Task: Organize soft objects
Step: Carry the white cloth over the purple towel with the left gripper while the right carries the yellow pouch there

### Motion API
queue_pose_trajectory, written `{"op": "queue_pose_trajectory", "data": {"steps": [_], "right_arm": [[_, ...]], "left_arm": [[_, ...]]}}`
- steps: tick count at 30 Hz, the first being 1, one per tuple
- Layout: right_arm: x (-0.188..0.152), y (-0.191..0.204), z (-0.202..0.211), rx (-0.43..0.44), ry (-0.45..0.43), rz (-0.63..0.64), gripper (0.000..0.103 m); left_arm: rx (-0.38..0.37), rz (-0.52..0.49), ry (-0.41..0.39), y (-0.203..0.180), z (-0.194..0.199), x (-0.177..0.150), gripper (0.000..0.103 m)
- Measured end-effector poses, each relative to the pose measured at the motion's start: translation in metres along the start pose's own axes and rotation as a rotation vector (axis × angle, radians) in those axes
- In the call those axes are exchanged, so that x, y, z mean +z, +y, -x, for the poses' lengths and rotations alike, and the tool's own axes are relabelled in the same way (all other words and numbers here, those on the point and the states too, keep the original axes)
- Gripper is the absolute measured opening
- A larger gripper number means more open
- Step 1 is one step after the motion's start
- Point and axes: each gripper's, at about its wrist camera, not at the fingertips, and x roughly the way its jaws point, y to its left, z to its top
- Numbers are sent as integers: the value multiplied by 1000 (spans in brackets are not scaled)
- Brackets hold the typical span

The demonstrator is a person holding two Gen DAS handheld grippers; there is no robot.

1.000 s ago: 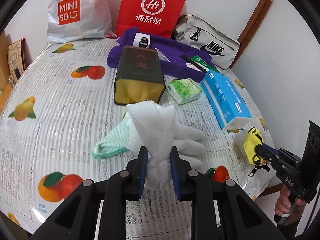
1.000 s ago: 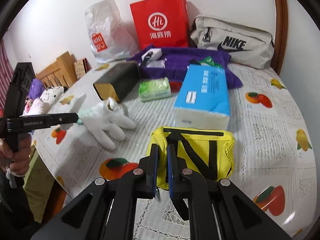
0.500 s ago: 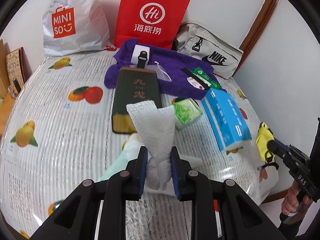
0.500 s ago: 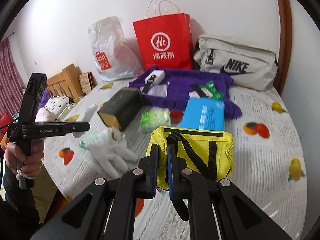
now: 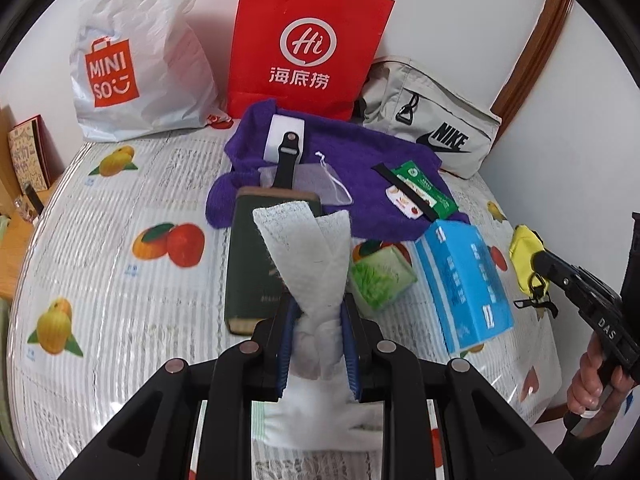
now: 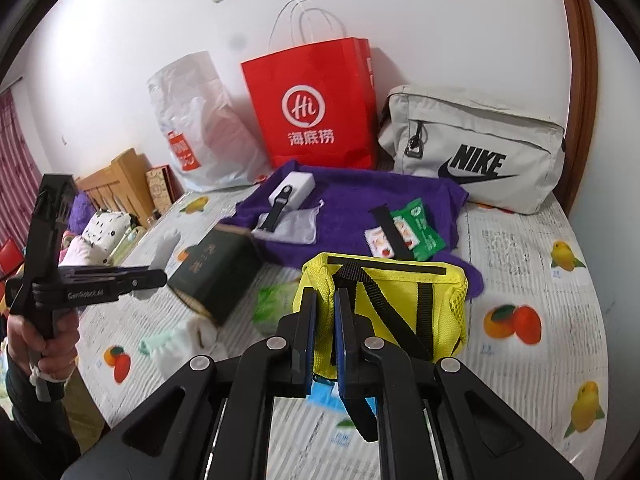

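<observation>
My left gripper (image 5: 318, 312) is shut on a white cloth (image 5: 308, 248) and holds it up above the table. White gloves (image 5: 320, 424) lie on the table under it, also low left in the right wrist view (image 6: 184, 340). My right gripper (image 6: 325, 300) is shut on a yellow pouch (image 6: 400, 304) with black straps and holds it in the air; the pouch also shows at the right in the left wrist view (image 5: 528, 256). A purple towel (image 5: 360, 168) lies at the back with small items on it.
A dark green box (image 5: 256, 264), a green tissue pack (image 5: 378, 276) and a blue tissue pack (image 5: 464, 280) lie mid-table. A red paper bag (image 5: 308, 40), a white Miniso bag (image 5: 136, 56) and a grey Nike bag (image 5: 432, 120) stand by the wall.
Both grippers have risen away from the table with their loads. The white cloth has come up off the gloves. The yellow pouch has lifted clear of the blue tissue pack.
</observation>
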Motion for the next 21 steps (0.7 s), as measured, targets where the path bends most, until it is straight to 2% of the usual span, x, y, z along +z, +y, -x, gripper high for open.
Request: {"op": "queue_pose_trajectory", "data": {"steps": [13, 21], "right_arm": [[41, -18, -35, -19, -5, -5, 8], [70, -25, -68, -27, 11, 13, 8]], "left_arm": [[31, -18, 11, -3, -16, 38, 22], [6, -11, 38, 0, -41, 67, 22]]}}
